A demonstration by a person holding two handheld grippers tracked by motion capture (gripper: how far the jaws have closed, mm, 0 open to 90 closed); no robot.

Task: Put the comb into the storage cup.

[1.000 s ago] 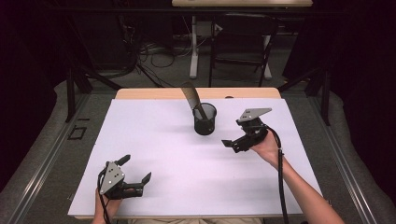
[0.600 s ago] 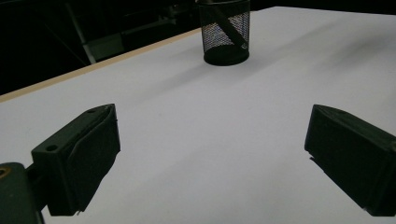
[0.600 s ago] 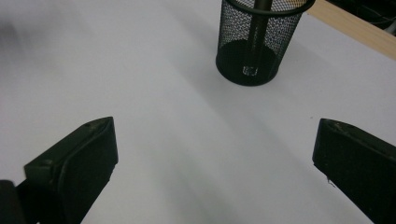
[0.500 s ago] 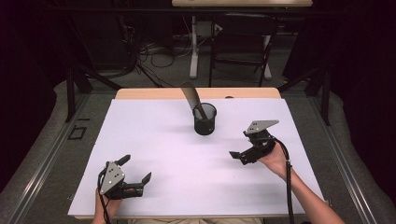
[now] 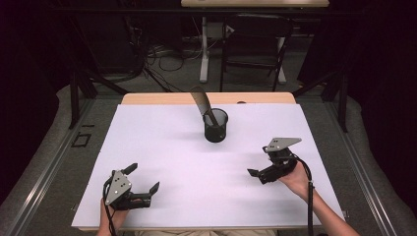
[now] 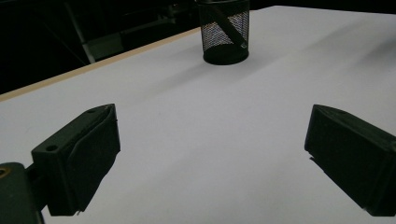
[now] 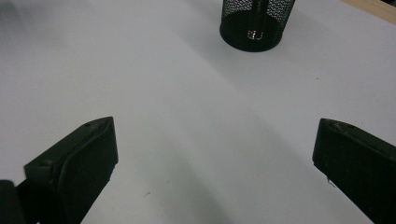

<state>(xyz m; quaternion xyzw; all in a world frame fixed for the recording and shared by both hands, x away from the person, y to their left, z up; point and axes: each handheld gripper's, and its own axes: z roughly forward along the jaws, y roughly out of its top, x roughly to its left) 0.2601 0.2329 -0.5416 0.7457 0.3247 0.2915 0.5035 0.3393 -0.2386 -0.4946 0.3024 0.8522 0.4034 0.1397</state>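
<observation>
A black mesh cup (image 5: 215, 126) stands at the back middle of the white tabletop (image 5: 167, 142). A dark flat utensil (image 5: 200, 100) leans out of it to the back left. My left gripper (image 5: 145, 178) rests near the front left edge, open, with nothing between its jaws. My right gripper (image 5: 258, 161) is held at the front right, open and empty, well short of the cup. The left gripper view looks past my left gripper (image 6: 210, 158) to the cup (image 6: 224, 32). In the right gripper view the cup (image 7: 257, 23) stands far beyond my right gripper (image 7: 212, 168).
A strip of bare wood (image 5: 162, 99) shows at the table's far edge. Behind it are a chair (image 5: 255, 49), desk legs and loose cables (image 5: 157, 54) on the floor. Grey floor with metal rails (image 5: 44, 167) runs along both sides of the table.
My right gripper has drawn back from beside the cup toward the front right of the table. The left gripper, cup and utensil have stayed put.
</observation>
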